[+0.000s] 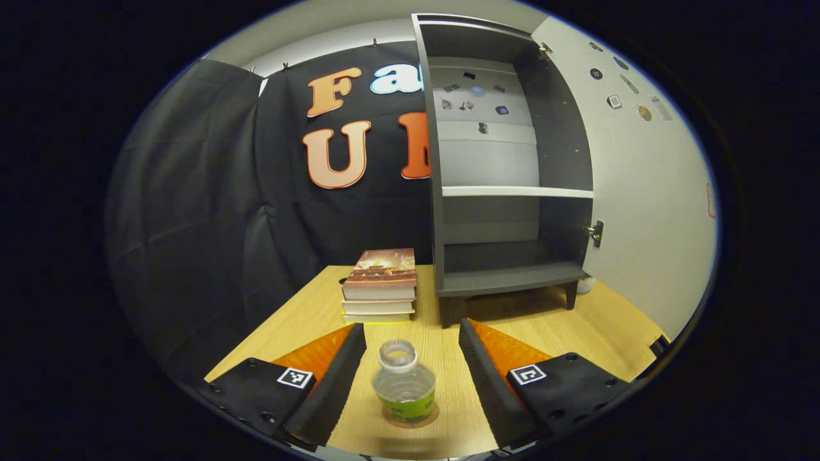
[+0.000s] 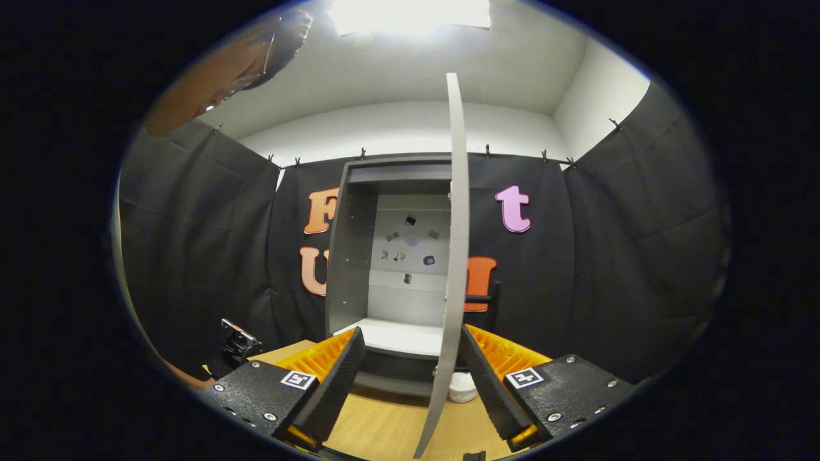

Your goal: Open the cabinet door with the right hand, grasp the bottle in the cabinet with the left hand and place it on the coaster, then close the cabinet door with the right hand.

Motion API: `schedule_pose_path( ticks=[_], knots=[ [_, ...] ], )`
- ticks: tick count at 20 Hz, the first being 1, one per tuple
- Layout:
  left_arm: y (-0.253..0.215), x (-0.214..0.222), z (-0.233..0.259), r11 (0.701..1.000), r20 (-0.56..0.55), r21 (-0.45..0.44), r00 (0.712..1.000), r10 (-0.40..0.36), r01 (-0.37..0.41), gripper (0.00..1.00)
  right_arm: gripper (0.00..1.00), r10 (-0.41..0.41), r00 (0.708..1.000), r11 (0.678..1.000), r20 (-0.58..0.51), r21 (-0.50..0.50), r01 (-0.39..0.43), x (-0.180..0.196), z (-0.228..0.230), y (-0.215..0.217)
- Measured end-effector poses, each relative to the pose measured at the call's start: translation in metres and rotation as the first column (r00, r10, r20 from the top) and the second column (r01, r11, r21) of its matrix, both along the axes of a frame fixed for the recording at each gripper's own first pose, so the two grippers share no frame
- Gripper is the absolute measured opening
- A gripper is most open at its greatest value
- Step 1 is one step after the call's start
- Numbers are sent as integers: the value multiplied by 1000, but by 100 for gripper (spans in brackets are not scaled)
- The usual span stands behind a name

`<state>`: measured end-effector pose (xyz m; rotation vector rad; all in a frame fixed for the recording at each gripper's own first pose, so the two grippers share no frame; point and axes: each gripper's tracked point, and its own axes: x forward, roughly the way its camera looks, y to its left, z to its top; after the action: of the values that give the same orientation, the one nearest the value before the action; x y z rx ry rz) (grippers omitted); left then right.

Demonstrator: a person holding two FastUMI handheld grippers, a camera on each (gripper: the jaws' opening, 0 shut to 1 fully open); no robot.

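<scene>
Although the bottle (image 1: pixel 404 383) already stands upright on the round coaster (image 1: pixel 410 417), which peeks out as a thin brown rim beneath its base, the left gripper (image 1: pixel 412 358) hangs around it with its jaws wide apart, a clear gap of tabletop on either side, so nothing is clamped; my reading is that the bottle has been set down and let go, and the spread leaves room to draw back without tipping it. Beyond the bottle, farther along the wooden table (image 1: pixel 307 314), a stack of books (image 1: pixel 380 285) lies to its left and the dark cabinet (image 1: pixel 506 166) stands behind it to the right, its shelves bare and its door (image 2: pixel 450 269) swung open. In the right gripper view that door is seen edge-on, a pale strip running between the parted fingers of the right gripper (image 2: pixel 411 362); neither finger appears to press on it, though the fisheye makes contact hard to judge. That placement suits the remaining step, pushing the door shut. A small white object (image 2: pixel 462 387) sits on the table by the cabinet's foot, too hidden to name. The bottle's label cannot be read, and its cap seems to be off or clear, which I cannot settle.
</scene>
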<state>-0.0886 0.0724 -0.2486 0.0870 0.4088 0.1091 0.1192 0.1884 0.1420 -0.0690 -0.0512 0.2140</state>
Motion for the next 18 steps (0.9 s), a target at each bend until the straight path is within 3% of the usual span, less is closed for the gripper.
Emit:
schedule_pose_path(
  ticks=[4,9,13,16,17,18],
  knots=[
    [0,17,33,999,42,26,999,26,-27,96,94,-88,995,995,35,-34,89,18,3,-54],
    [-10,32,71,998,108,59,994,31,-38,96,93,-86,996,996,20,5,86,37,-11,-84],
    [-19,35,93,996,140,76,989,39,-50,95,92,-9,1000,999,4,35,9,50,-23,-87],
    [-21,34,104,994,165,86,985,56,-71,95,92,107,994,992,9,62,-108,50,-25,-71],
    [-23,32,102,993,161,88,985,61,-76,95,84,148,989,987,15,66,-149,50,-25,-68],
    [-25,32,103,993,160,91,985,64,-79,95,84,191,982,979,6,68,-191,50,-27,-64]
  ],
)
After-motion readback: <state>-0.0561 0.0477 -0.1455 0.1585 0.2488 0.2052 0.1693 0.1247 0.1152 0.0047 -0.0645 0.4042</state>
